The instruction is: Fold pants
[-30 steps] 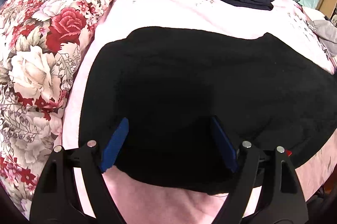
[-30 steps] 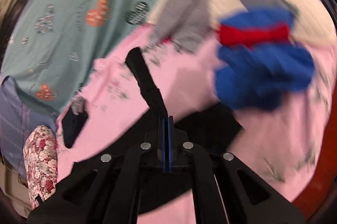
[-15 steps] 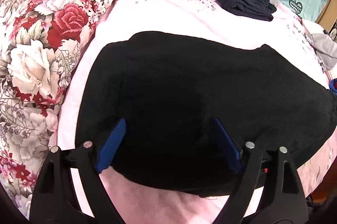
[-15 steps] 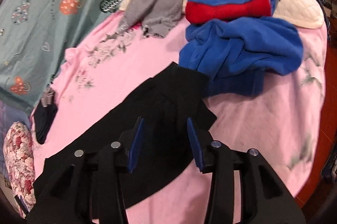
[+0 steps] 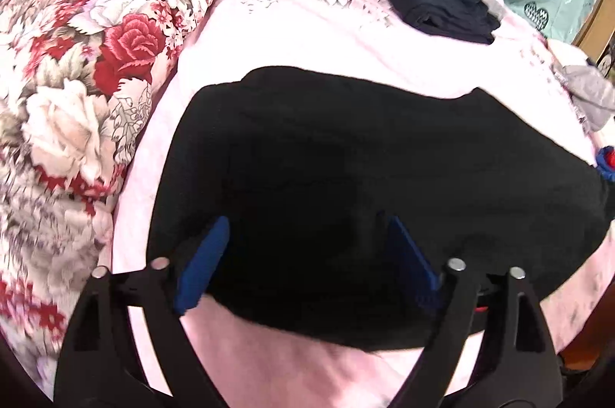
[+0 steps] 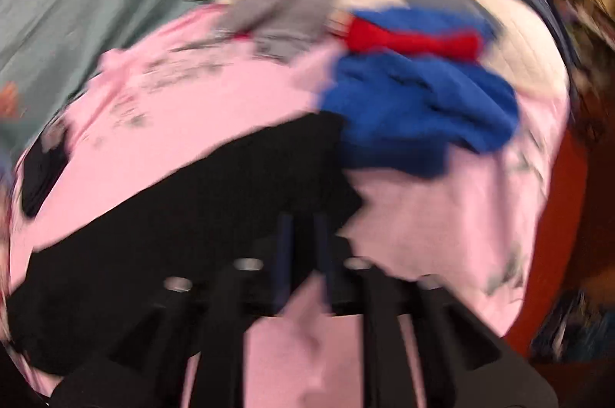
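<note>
black pants (image 5: 365, 177) lie spread flat across the pink bed sheet (image 5: 307, 35), near the front edge of the bed, one end beside the floral pillow (image 5: 88, 70), the other end running toward the blue clothes pile (image 6: 419, 108).

left hand-held gripper (image 5: 307, 262) hovers over the near edge of the pants, jaws spread wide, blue pads on either side of black cloth but not pressing it, so nothing is held.

right hand-held gripper (image 6: 303, 254) sits over the narrow far end of the pants (image 6: 192, 216); its jaws are opening, a gap shows between the fingers, pink sheet and black cloth behind, no pinch visible.

step judged: the pants are laid out flat with both ends free, a fold not yet visible. next move likely calls for each gripper to close on an edge or corner of the pants and carry one end over the other, keeping the cloth flat.

hard to read: right wrist view is heavily motion-blurred, so the finger edges and the pants hem are smeared. the black cloth shows no seams, so waistband versus leg end can't be told. the pants' right end is cut off in the left view. another folded dark garment (image 5: 434, 0) lies farther back on the bed.
</note>
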